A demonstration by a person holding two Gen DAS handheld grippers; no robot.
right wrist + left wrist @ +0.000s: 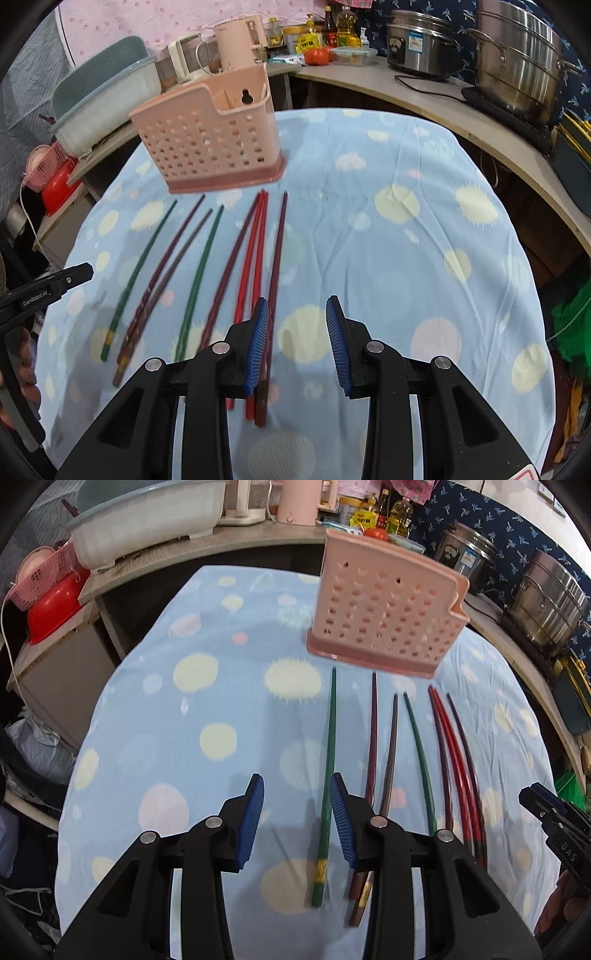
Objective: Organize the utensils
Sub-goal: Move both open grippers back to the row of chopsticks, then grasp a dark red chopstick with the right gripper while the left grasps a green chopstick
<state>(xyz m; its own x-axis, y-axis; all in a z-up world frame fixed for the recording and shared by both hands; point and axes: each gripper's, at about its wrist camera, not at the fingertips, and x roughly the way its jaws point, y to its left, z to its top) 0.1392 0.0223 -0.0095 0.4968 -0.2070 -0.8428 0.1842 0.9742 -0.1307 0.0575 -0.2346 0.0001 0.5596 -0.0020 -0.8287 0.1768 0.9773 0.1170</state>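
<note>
Several chopsticks lie side by side on a blue spotted cloth (192, 716), tips toward a pink perforated utensil holder (384, 609) that stands upright at the far side; the holder also shows in the right wrist view (210, 136). My left gripper (297, 823) is open and empty above the leftmost green chopstick (328, 760), which lies between its fingers. My right gripper (297, 343) is open and empty; its left finger hangs over the rightmost dark chopstick (277, 258), beside the red chopsticks (255, 251). Each gripper shows at the edge of the other's view.
A counter curves behind the table with a rice cooker (417, 40), a steel steamer pot (517, 59), bottles and a pink kettle (240, 40). A grey-white tub (147, 517) and a red basin (55, 609) sit at the left. The cloth (406, 240) stretches right of the chopsticks.
</note>
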